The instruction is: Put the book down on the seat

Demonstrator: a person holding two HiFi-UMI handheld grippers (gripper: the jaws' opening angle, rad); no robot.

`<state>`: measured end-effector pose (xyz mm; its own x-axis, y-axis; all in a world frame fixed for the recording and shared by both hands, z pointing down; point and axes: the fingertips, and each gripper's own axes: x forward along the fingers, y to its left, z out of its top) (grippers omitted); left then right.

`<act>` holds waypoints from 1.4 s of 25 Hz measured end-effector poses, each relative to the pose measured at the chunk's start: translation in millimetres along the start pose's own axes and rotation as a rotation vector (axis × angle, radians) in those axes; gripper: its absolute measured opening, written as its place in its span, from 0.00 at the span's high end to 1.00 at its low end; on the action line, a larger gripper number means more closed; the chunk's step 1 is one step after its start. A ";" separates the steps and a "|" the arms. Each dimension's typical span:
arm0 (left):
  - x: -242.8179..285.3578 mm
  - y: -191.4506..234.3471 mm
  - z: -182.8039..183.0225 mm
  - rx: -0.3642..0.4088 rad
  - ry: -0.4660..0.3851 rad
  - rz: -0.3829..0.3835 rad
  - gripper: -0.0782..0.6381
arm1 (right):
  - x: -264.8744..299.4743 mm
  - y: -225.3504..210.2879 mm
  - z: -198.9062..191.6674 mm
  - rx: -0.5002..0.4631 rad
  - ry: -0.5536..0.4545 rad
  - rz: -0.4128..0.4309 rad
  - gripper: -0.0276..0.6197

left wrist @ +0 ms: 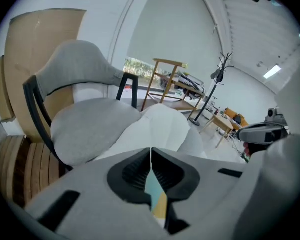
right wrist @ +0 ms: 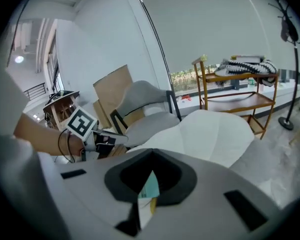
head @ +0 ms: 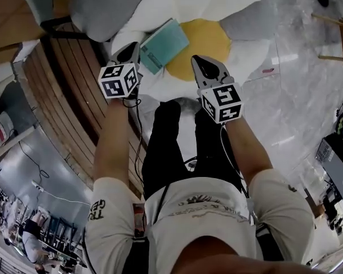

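Observation:
A teal book (head: 163, 45) lies flat on the flower-shaped seat cushion, across a white petal (head: 217, 4) and the edge of its yellow centre (head: 208, 39). My left gripper (head: 135, 46) hangs just left of the book's near corner, its jaws shut and meeting with nothing between them (left wrist: 151, 156). My right gripper (head: 196, 60) hovers over the yellow centre, right of the book, and is shut and empty too (right wrist: 151, 154). Through the gap under each pair of jaws a strip of the teal book (right wrist: 150, 189) shows below.
A grey upholstered chair (left wrist: 85, 119) with a dark frame stands left of the cushion. Wooden slats (head: 74, 96) run along the left. A wooden shelf unit (right wrist: 235, 91) and a coat stand (left wrist: 212, 89) stand behind. The person's black trouser legs (head: 171, 147) are below the grippers.

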<state>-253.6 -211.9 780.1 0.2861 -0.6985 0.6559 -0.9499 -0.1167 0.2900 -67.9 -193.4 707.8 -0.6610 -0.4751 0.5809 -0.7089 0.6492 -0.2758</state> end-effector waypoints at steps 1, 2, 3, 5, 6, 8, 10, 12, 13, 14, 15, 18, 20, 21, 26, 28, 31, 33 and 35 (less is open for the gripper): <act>-8.6 -9.9 8.6 -0.006 -0.016 0.008 0.85 | -7.0 -2.7 10.1 0.003 -0.011 -0.019 0.92; -18.6 -20.1 18.2 -0.017 -0.030 0.019 0.85 | -14.7 -5.0 20.5 0.014 -0.023 -0.039 0.92; -29.9 -31.2 28.8 -0.031 -0.044 0.031 0.85 | -23.4 -6.5 31.5 0.030 -0.035 -0.058 0.92; -55.3 -56.0 54.2 -0.052 -0.082 0.057 0.85 | -44.0 -7.5 55.9 0.058 -0.064 -0.093 0.92; -67.3 -68.2 70.2 -0.051 -0.108 0.070 0.85 | -54.3 -8.2 70.4 0.061 -0.085 -0.110 0.92; -87.4 -90.6 109.4 -0.035 -0.174 0.087 0.85 | -72.1 -12.4 103.8 0.054 -0.136 -0.143 0.92; -105.4 -114.1 146.9 -0.027 -0.236 0.074 0.85 | -90.6 -16.7 136.0 0.049 -0.186 -0.166 0.92; -125.6 -139.2 175.0 -0.014 -0.267 0.053 0.85 | -113.9 -17.1 164.3 0.050 -0.225 -0.179 0.92; -136.9 -150.6 187.5 0.000 -0.278 0.052 0.85 | -126.7 -16.1 178.5 0.047 -0.245 -0.183 0.92; -148.8 -160.8 199.5 0.015 -0.289 0.059 0.85 | -140.1 -14.8 192.6 0.042 -0.266 -0.188 0.92; -161.0 -170.0 211.6 0.025 -0.302 0.071 0.85 | -153.8 -13.8 206.6 0.038 -0.288 -0.194 0.92; -193.6 -197.6 253.9 0.032 -0.363 0.096 0.85 | -194.5 -16.7 250.4 0.036 -0.366 -0.228 0.92; -212.9 -215.4 287.7 0.048 -0.408 0.092 0.85 | -219.0 -16.0 283.1 0.028 -0.425 -0.247 0.92; -222.9 -224.1 305.9 0.069 -0.428 0.087 0.85 | -230.8 -13.4 299.9 0.019 -0.457 -0.253 0.92; -277.1 -268.2 386.3 0.224 -0.534 0.085 0.85 | -288.2 4.6 373.6 -0.038 -0.610 -0.281 0.92; -296.5 -281.7 410.5 0.277 -0.587 0.084 0.85 | -306.6 11.2 397.0 -0.066 -0.671 -0.295 0.92; -314.2 -292.5 428.0 0.323 -0.646 0.096 0.85 | -321.9 14.1 412.8 -0.097 -0.714 -0.313 0.92; -312.0 -292.6 430.1 0.320 -0.657 0.091 0.85 | -322.6 9.8 413.8 -0.109 -0.704 -0.327 0.92; -301.1 -288.8 426.0 0.297 -0.640 0.067 0.85 | -318.8 5.9 410.8 -0.112 -0.683 -0.335 0.92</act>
<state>-119.1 -268.7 202.0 0.1817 -0.9781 0.1012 -0.9832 -0.1825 0.0013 37.6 -282.2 206.4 -0.4465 -0.8948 0.0073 -0.8929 0.4450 -0.0678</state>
